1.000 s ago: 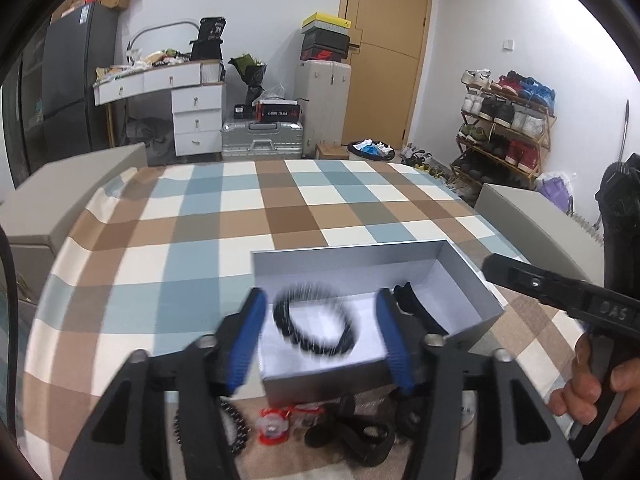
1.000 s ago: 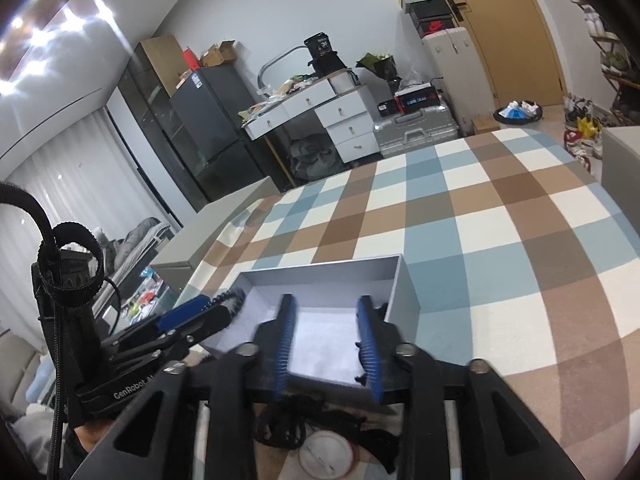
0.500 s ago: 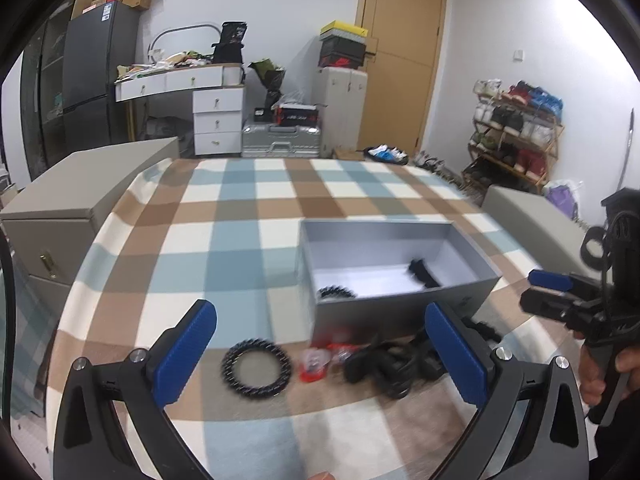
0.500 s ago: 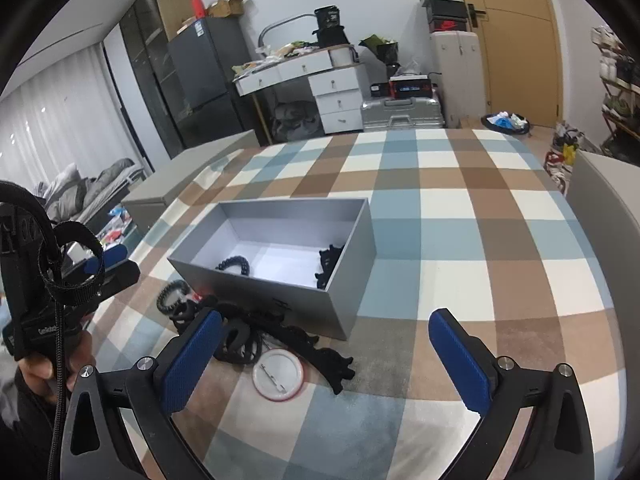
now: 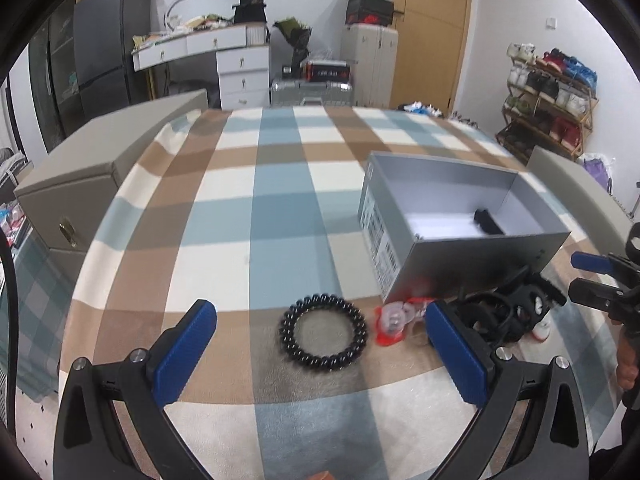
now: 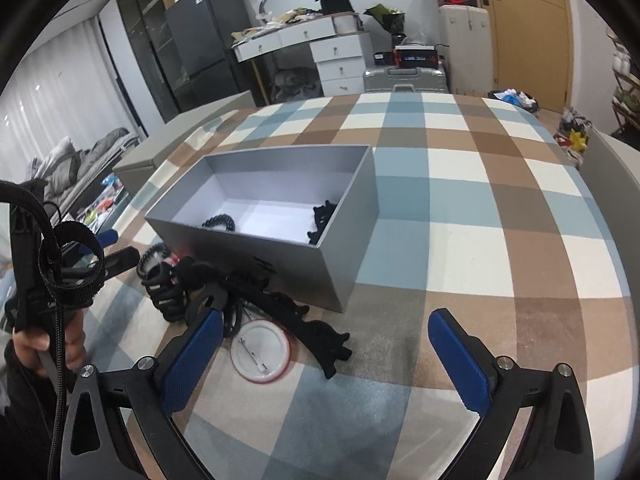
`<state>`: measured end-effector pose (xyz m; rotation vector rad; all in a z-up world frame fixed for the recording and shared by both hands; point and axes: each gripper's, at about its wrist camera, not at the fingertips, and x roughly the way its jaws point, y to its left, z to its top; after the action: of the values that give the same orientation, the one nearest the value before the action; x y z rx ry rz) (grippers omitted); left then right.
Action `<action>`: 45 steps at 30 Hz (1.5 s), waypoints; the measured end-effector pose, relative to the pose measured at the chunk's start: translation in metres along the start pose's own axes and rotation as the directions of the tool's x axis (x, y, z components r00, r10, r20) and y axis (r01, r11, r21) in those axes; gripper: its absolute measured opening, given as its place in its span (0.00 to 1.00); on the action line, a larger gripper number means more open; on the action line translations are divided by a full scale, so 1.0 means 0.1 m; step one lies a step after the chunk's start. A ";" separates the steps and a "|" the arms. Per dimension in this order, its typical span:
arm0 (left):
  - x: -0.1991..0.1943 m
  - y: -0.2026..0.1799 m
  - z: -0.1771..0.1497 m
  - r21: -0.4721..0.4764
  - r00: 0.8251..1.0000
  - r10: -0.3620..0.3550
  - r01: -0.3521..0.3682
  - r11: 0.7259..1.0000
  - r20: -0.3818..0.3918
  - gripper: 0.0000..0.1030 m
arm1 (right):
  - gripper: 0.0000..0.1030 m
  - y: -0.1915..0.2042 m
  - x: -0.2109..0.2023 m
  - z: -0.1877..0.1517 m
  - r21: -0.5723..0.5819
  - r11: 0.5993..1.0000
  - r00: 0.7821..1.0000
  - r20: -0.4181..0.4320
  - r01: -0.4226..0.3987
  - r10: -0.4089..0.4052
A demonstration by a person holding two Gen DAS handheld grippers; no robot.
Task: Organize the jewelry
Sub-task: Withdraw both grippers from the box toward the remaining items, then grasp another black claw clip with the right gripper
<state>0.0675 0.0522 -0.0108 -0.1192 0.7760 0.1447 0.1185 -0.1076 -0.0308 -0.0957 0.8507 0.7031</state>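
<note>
The black beaded bracelet (image 5: 323, 333), a closed ring of small glossy round beads, is seen lying flat on the blue, brown and cream checked cloth (image 5: 248, 208), directly ahead of the left gripper (image 5: 320, 354) and between the lines of its two blue ribbed pads, which stand wide apart with nothing held. It is judged to be light, loosely flexible and somewhat slippery; a hold across one side of the ring, pinching the bead strand itself, is judged surest, since a squeeze across the whole ring would probably only fold it. Just right of the left pads lie a small red and clear trinket (image 5: 394, 322) and a tangle of black hair clips (image 5: 508, 308), against the near wall of the open grey cardboard box (image 6: 340, 264). The right gripper (image 6: 320, 350) also grips nothing, its jaws wide and closing slightly; between its pads lie a round white pin badge with a red rim (image 6: 261, 351) and a stiff, toothed black plastic clip (image 6: 316, 330). Inside the box, beyond the pads, another black beaded bracelet (image 6: 219, 222) and a dark clip (image 6: 323, 216) rest on the white floor.
</note>
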 end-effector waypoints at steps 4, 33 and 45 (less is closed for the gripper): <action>0.03 0.02 -0.03 -0.001 0.999 0.016 -0.016 1.000 -0.034 0.99 | 0.87 0.05 0.06 -0.02 -0.018 1.000 1.000 -0.023 -0.009 0.009; 0.12 0.03 -0.08 -0.017 0.994 -0.010 0.008 1.000 -0.109 0.99 | 0.49 0.09 0.20 -0.03 0.002 1.000 0.999 -0.036 0.030 -0.030; 0.12 0.02 -0.08 -0.015 0.994 -0.011 0.010 1.000 -0.109 0.99 | 0.32 0.11 0.19 -0.04 -0.021 1.000 0.999 -0.032 0.011 -0.012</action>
<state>0.0701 0.0543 -0.0250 -0.1456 0.8837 0.1344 0.1175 -0.0903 -0.0455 -0.1305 0.8729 0.7009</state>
